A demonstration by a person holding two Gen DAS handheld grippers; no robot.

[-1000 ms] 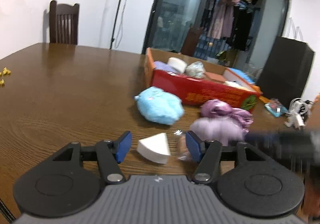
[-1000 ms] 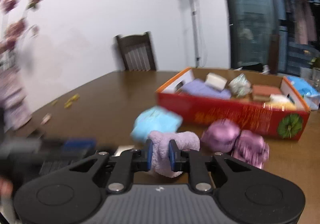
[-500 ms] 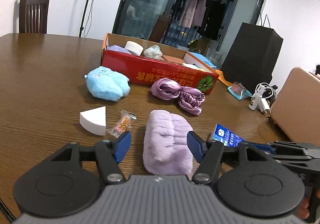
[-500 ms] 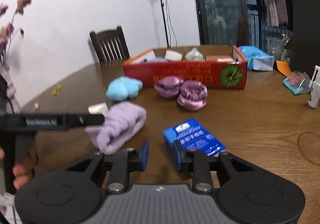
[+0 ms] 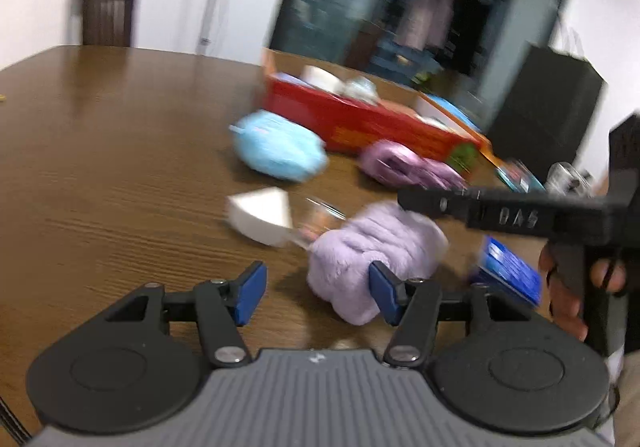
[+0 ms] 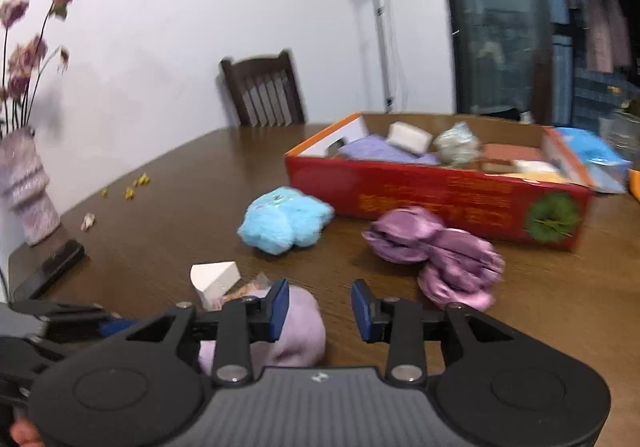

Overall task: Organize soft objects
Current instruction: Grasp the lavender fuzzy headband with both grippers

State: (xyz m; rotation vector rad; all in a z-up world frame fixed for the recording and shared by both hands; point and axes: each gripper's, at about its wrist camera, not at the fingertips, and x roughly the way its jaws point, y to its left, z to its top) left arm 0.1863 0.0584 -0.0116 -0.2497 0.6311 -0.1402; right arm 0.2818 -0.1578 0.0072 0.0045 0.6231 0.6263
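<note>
A fuzzy lilac roll (image 5: 376,247) lies on the wooden table (image 5: 120,151). My left gripper (image 5: 318,297) is closing around its near end. The right pad touches the fluff and the left pad stands clear, so nothing is gripped. My right gripper (image 6: 320,310) is opening with nothing between its pads. The lilac roll (image 6: 296,331) sits just under its left finger. In the left wrist view the right gripper (image 5: 404,199) reaches over the roll from the right, held by a hand (image 5: 568,287). A blue plush (image 6: 284,221) and purple satin scrunchies (image 6: 436,251) lie before the red box (image 6: 436,199).
A white wedge sponge (image 6: 214,279) and a sweet wrapper (image 6: 244,289) lie left of the roll. A blue tissue pack (image 5: 508,271) lies to its right. The box holds several soft items. A vase of flowers (image 6: 28,187) stands at the left edge, a chair (image 6: 264,91) behind.
The right gripper, shut on the lilac roll a second ago, has let it go onto the table and stands open. The left gripper's jaws have narrowed around the roll.
</note>
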